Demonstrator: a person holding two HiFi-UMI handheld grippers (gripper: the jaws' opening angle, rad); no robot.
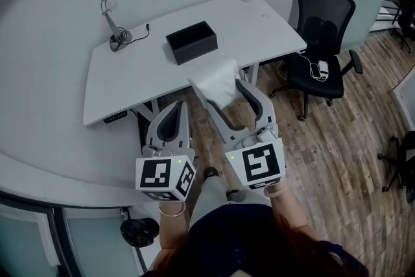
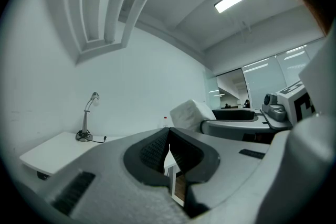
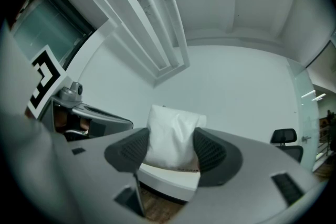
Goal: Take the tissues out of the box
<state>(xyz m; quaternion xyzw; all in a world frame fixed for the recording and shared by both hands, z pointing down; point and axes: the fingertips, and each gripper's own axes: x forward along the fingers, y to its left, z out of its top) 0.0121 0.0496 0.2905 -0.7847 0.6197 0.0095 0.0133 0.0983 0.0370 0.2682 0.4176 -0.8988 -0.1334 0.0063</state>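
Gripping the white tissue pack [image 3: 172, 131] from both sides, the right gripper [image 3: 169, 150] holds it outside the black box [image 1: 192, 41], on the near side of that box and above the front edge of the table [image 1: 259, 29]. The pack fills the gap between the two jaws, its top rises past their tips, and it is apart from the box. The left gripper [image 2: 168, 147] hangs nearer than the box and to its left, beyond the table edge, its jaws pressed together with nothing between them.
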